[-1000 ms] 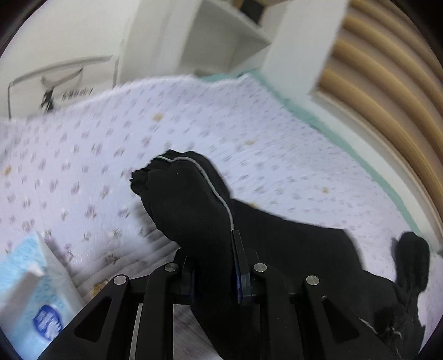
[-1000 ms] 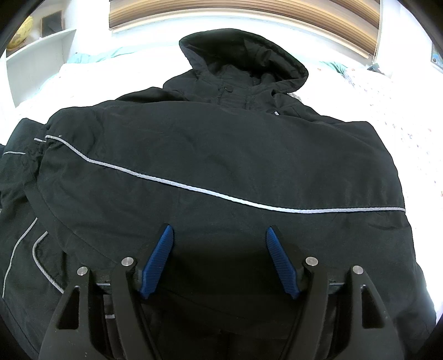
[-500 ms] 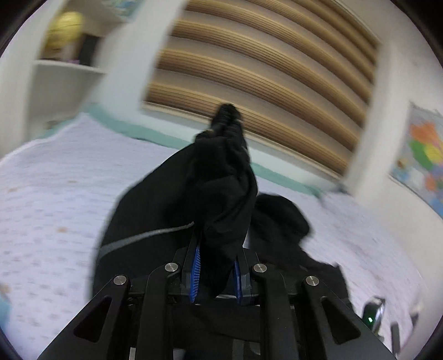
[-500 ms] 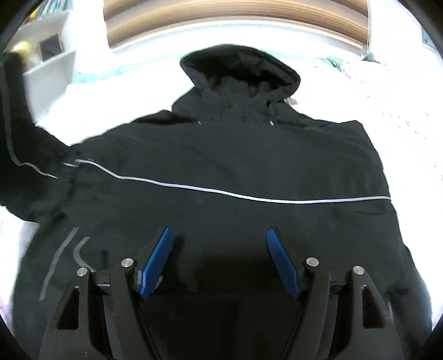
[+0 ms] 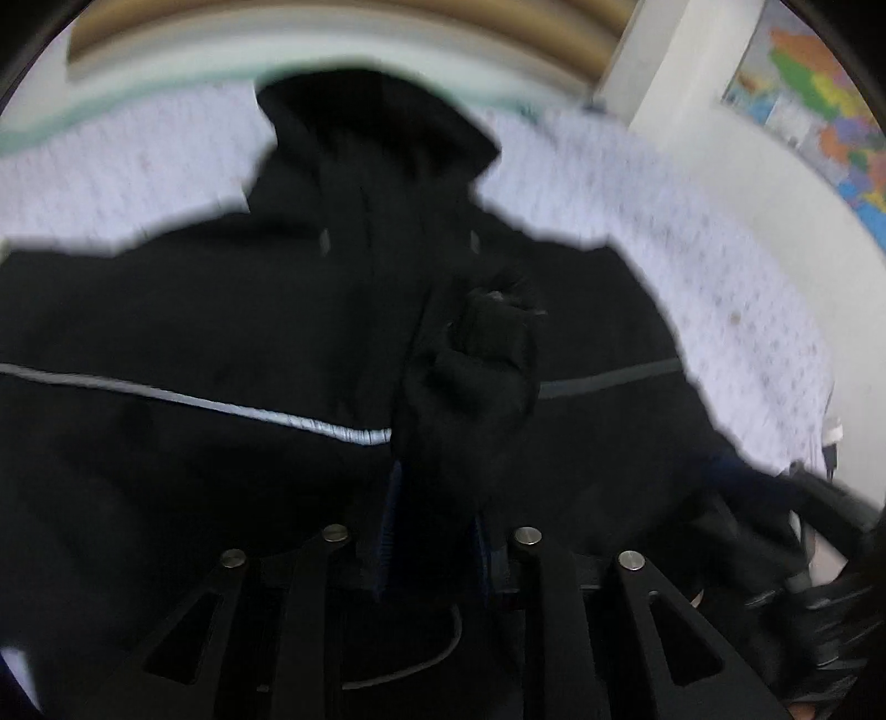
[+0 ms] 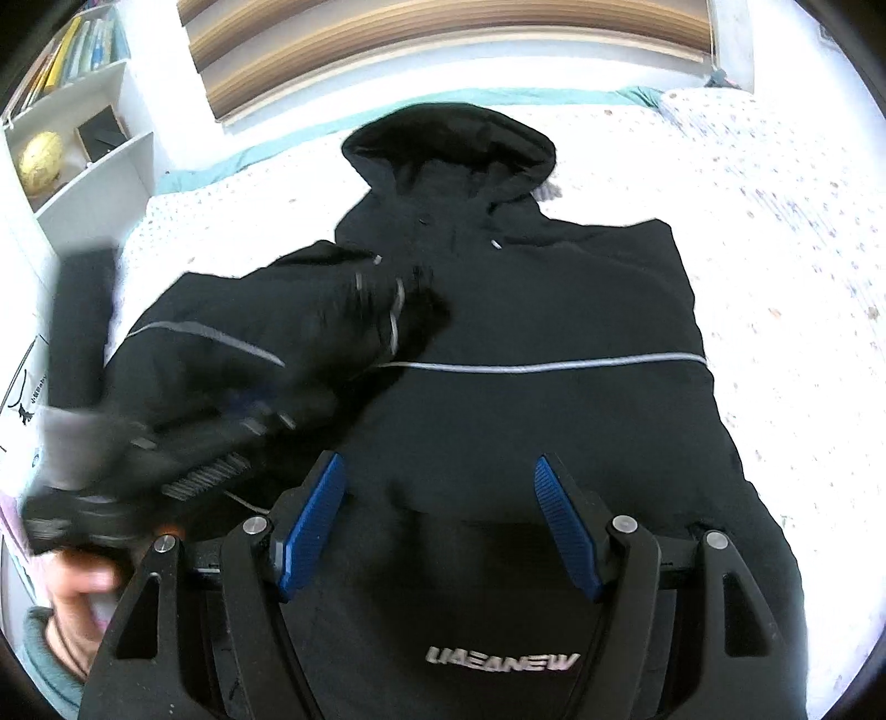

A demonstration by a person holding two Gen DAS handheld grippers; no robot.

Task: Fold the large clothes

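A black hooded jacket [image 6: 554,310] lies flat on the bed, hood [image 6: 448,138] at the far end, with a grey reflective stripe across it. My left gripper [image 5: 437,498] holds the jacket's left sleeve [image 5: 476,376] over the middle of the body. Its jaws are opening, and the cuff still fills the gap between the blue pads. In the right wrist view that gripper [image 6: 243,421] is a blur at the left, with the sleeve [image 6: 310,310] draped inward. My right gripper [image 6: 440,482] stands open above the jacket's lower part, with nothing between its fingers.
The bed [image 6: 775,277] has a pale flowered cover. A white shelf [image 6: 83,138] with books and a yellow ball [image 6: 41,160] stands at the far left. Wooden slats [image 6: 443,50] run along the far wall. A map poster [image 5: 819,99] hangs on the right wall. A hand [image 6: 77,581] grips the left tool.
My left gripper has swung the sleeve from out on the bed up and across onto the jacket's body. The right gripper has risen a little, so more of the jacket shows.
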